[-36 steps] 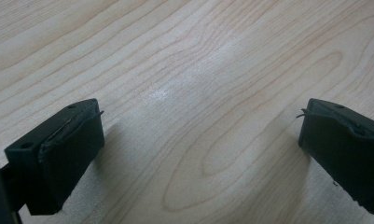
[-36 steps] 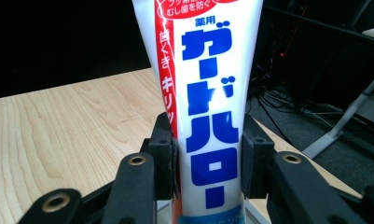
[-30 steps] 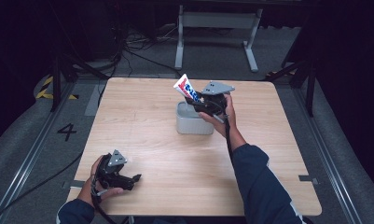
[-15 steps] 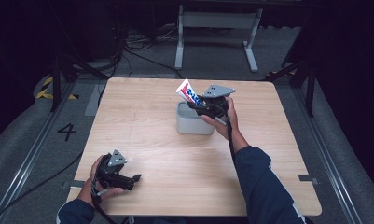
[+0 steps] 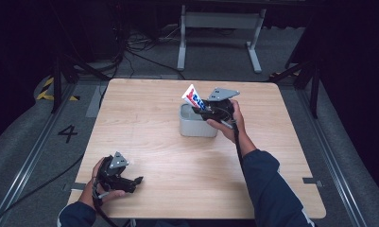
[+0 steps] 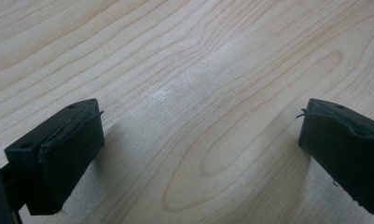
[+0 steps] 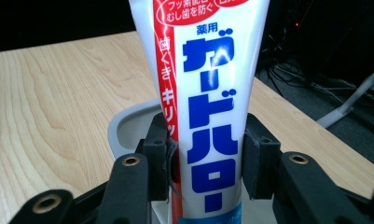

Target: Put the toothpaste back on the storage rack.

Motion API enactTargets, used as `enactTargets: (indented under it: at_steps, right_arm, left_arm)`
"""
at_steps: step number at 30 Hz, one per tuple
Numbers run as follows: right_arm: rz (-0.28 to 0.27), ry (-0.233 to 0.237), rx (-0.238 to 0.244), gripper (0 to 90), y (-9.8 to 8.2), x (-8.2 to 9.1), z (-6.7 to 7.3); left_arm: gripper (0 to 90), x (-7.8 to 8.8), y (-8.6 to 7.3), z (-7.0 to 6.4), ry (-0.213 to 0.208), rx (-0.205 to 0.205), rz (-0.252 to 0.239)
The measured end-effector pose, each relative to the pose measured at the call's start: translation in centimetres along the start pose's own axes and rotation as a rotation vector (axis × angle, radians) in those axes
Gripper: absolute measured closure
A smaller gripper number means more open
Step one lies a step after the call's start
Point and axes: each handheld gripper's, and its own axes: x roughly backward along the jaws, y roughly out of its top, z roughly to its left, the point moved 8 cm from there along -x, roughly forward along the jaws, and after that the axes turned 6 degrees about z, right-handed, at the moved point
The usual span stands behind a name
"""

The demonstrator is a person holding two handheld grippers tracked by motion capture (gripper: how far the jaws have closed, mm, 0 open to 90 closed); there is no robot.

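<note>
Your left gripper (image 5: 139, 179) rests at the near left corner of the desk (image 5: 144, 127), held low over the wood in your left hand (image 5: 98, 187). In the left gripper view its fingers (image 6: 58, 154) stand spread wide, with bare wood grain between them and nothing held. Your right forearm, in a dark blue sleeve (image 5: 272, 189), comes in from the near edge and runs up toward the middle of the desk. There your right hand (image 5: 232, 124) holds the right gripper (image 5: 201, 109) at the right side of a grey cup (image 5: 194, 127), which stands upright a little beyond the centre of the desk, toward the far edge. The toothpaste tube (image 5: 193, 98) stands in that cup, its white, red and blue upper part leaning up and to the left, above the rim. In the right gripper view the tube (image 7: 208, 93) rises between the two fingers (image 7: 157, 154), its lower end down inside the cup (image 7: 128, 126). The right fingers have just been easing apart; the left pad lies against the tube's red edge and the right pad sits close at its other side, so the pinch looks slack rather than firm, and whether both pads press on it cannot be told.
</note>
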Motion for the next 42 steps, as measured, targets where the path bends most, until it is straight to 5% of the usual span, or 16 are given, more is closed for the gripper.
enactTargets:
  at_steps: [24,42]
  right_arm:
    - [0.135,0.014,-0.011,58.5,-2.4,-0.2,-0.8]
    - [0.123,0.021,-0.016,54.9,-2.3,0.0,-0.6]
  left_arm:
    - [0.5,0.0,0.0,0.0,0.0,0.0,0.0]
    - [0.5,0.0,0.0,0.0,0.0,0.0,0.0]
